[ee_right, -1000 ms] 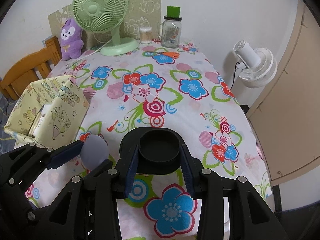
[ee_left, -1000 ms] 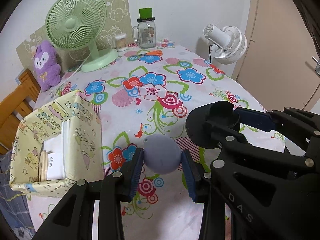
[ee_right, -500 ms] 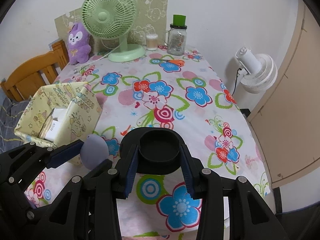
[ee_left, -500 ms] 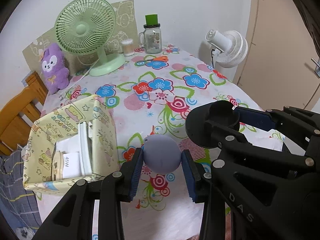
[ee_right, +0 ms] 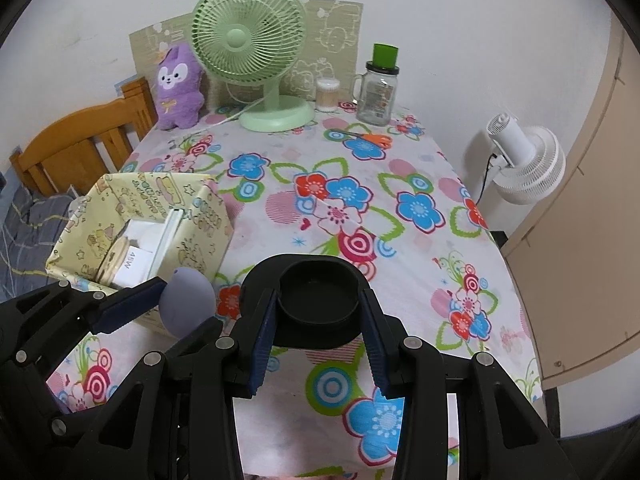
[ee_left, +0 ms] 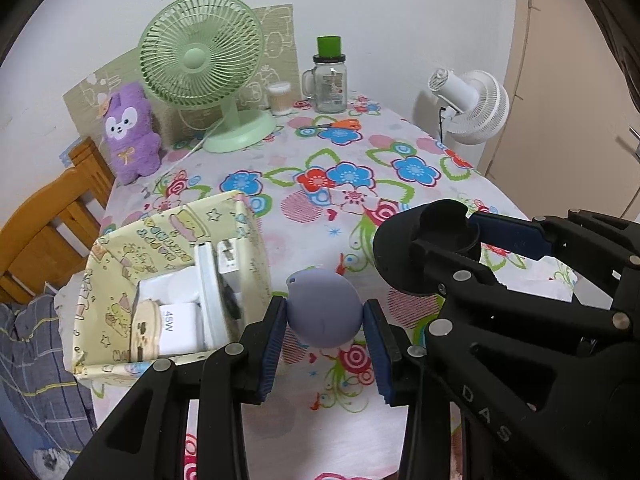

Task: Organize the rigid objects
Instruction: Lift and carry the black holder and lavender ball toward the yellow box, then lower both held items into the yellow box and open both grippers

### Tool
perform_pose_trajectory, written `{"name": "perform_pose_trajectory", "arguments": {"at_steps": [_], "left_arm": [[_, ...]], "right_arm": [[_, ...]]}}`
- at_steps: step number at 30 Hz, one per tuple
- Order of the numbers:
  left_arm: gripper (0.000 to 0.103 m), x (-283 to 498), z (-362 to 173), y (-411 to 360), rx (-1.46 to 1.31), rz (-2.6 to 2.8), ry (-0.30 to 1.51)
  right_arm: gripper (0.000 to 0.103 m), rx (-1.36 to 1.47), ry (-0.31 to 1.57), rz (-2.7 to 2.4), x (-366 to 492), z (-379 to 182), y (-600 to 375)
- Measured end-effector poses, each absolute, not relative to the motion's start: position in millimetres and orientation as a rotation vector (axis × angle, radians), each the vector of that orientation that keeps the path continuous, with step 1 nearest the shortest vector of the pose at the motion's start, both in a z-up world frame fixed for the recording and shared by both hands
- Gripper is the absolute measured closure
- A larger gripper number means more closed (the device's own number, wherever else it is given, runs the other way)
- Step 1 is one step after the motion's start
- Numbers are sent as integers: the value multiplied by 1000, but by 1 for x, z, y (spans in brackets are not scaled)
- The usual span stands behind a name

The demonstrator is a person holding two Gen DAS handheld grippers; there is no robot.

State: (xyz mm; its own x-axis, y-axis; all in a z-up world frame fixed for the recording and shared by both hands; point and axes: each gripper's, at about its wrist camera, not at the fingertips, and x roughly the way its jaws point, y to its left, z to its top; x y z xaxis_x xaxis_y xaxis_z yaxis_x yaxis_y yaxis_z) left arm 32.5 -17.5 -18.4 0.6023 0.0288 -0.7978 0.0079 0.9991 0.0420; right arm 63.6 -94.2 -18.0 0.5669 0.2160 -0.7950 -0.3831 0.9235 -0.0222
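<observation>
the left gripper [ee_left: 324,320] clamps a lilac ball [ee_left: 323,308] above the table [ee_left: 280,240], just beside the yellow box [ee_left: 120,248] that holds white cartons. the right gripper [ee_right: 318,316] grips a black dish [ee_right: 318,292], close to the right of the ball. farther back stand a green fan [ee_right: 248,40], a purple plush toy [ee_right: 178,80], a glass jar [ee_right: 376,92] and orange scissors [ee_right: 368,138], with a white fan [ee_right: 524,164] off the table's right edge.

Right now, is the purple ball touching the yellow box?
Apart. In the left wrist view, tablecloth shows between the purple ball, held in the left tool, and the yellow box.
</observation>
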Motion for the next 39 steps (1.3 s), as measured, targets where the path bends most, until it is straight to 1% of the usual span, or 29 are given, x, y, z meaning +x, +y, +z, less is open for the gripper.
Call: {"name": "perform_pose_trajectory", "arguments": {"at_steps": [39], "left_arm": [[63, 51, -40, 72, 15, 97, 962]], "right_arm": [[59, -254, 964, 454, 91, -38, 3]]}}
